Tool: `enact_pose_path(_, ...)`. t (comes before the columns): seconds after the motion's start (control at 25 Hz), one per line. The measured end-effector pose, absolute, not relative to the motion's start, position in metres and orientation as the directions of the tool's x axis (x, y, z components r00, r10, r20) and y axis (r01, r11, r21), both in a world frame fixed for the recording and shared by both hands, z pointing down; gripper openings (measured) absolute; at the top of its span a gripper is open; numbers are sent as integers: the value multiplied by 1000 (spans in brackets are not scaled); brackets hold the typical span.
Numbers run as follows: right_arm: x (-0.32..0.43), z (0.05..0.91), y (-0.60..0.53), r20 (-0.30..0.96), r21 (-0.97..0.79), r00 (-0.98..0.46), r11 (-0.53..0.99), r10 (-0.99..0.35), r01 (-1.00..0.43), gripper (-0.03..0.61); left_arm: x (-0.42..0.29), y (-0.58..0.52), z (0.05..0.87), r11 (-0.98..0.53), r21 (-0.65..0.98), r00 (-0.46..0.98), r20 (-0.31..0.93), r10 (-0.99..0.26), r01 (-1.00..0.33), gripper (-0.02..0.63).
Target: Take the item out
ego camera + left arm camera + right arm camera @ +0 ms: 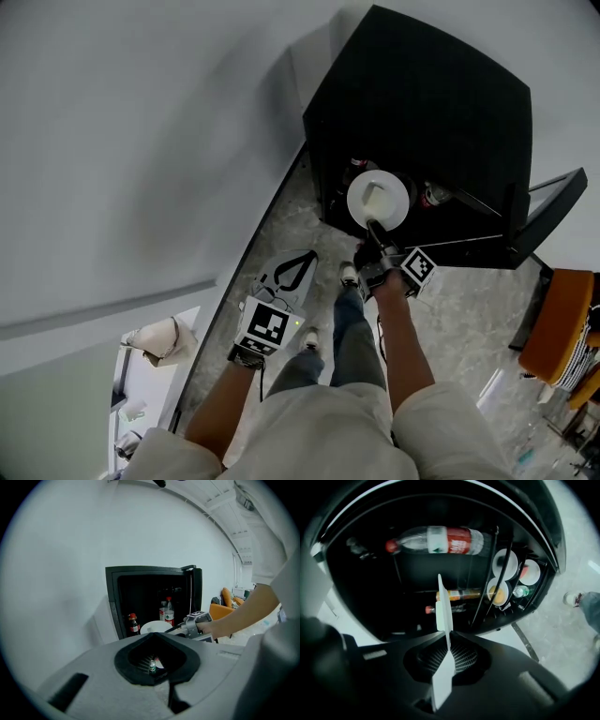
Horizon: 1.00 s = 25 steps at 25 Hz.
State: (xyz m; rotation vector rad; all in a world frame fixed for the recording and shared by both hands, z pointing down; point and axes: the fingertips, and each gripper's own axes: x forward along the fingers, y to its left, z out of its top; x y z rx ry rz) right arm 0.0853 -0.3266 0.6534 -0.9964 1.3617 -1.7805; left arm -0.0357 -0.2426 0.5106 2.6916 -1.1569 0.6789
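A white plate [378, 200] hangs at the mouth of an open black fridge [422, 103]. My right gripper [375, 234] is shut on its near rim. In the right gripper view the plate [444, 616] shows edge-on, pinched between the dark jaws of the right gripper [447, 644]. My left gripper [298, 265] hangs lower left over the floor, its grey jaws together with nothing between them. The left gripper view looks over the left gripper [157, 638] at the fridge [112, 602], the plate [153, 626] and the right gripper [194, 620].
Inside the fridge are a red-capped dark bottle [134, 623], clear bottles [168, 611] and a large red-labelled bottle [440, 539]. The open door [553, 202] swings right, its shelf holding round containers [505, 564]. An orange chair [562, 328] stands right. A white wall runs along the left.
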Motion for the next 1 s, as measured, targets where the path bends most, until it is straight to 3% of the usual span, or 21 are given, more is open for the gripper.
enact_pose_path(0.36, 77, 571, -261, 115, -984, -484, -165, -867, 61, 17, -41, -229, 458, -641, -6, 596, 360, -718, -768, 5)
enact_pose_path(1.0, 93, 456, -150, 83, -993, -468, -112, -880, 33, 18, -32, -174, 394, -700, -47, 673, 237, -701, -713, 5)
